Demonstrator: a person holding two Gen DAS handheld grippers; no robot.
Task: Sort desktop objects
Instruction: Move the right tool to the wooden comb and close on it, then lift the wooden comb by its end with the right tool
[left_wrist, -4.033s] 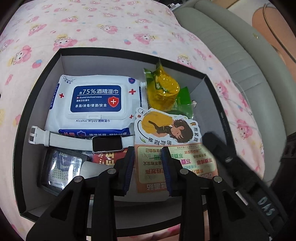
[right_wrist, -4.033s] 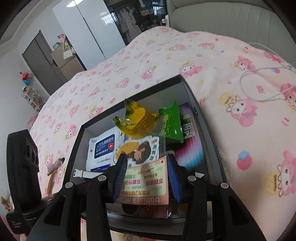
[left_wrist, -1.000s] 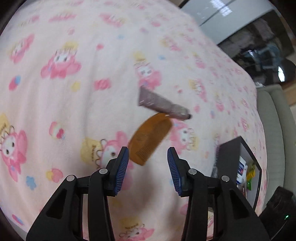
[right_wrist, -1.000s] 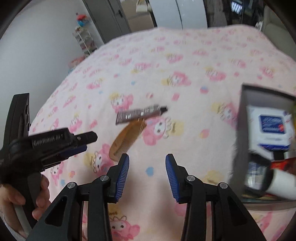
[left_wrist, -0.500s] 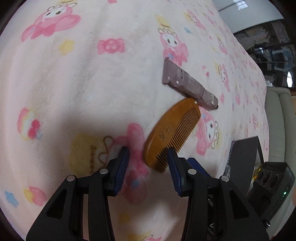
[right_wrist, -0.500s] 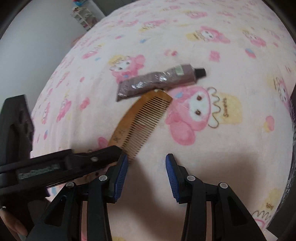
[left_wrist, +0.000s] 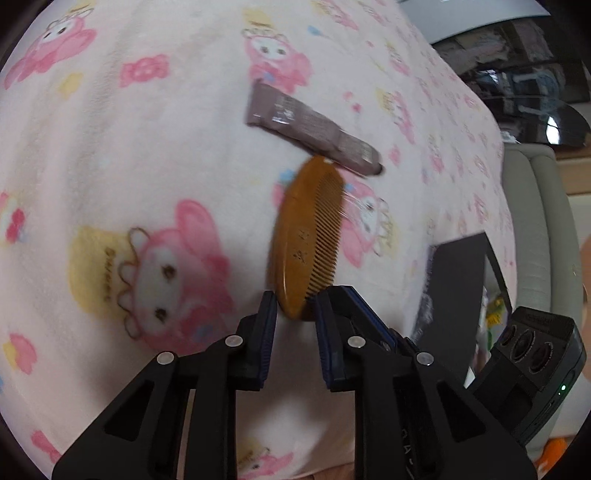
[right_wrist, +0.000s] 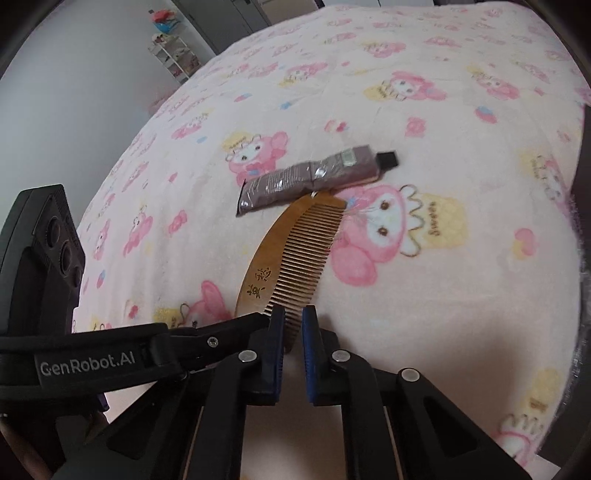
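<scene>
We work over a pink blanket (right_wrist: 461, 314) printed with cartoon bunnies, spread across a bed; a grey wall and a small shelf rack (right_wrist: 173, 55) stand at the far left of the right wrist view. The left wrist view adds what the other lacks: a black box (left_wrist: 454, 280) lying on the blanket at the right, a grey padded headboard (left_wrist: 535, 221) beyond it, and dark glass furniture in the top corner.

The wooden comb (right_wrist: 291, 258) lies on the blanket, its far tip touching a brown tube (right_wrist: 314, 177) with a black cap. Our right gripper (right_wrist: 293, 325) has its 2 blue pads nearly together, pinching the comb's near end at the teeth. Our left gripper (left_wrist: 295, 308) stands narrowly open around that same end of the comb (left_wrist: 308, 236); we cannot tell whether its pads press it. The tube (left_wrist: 314, 127) lies just beyond.
</scene>
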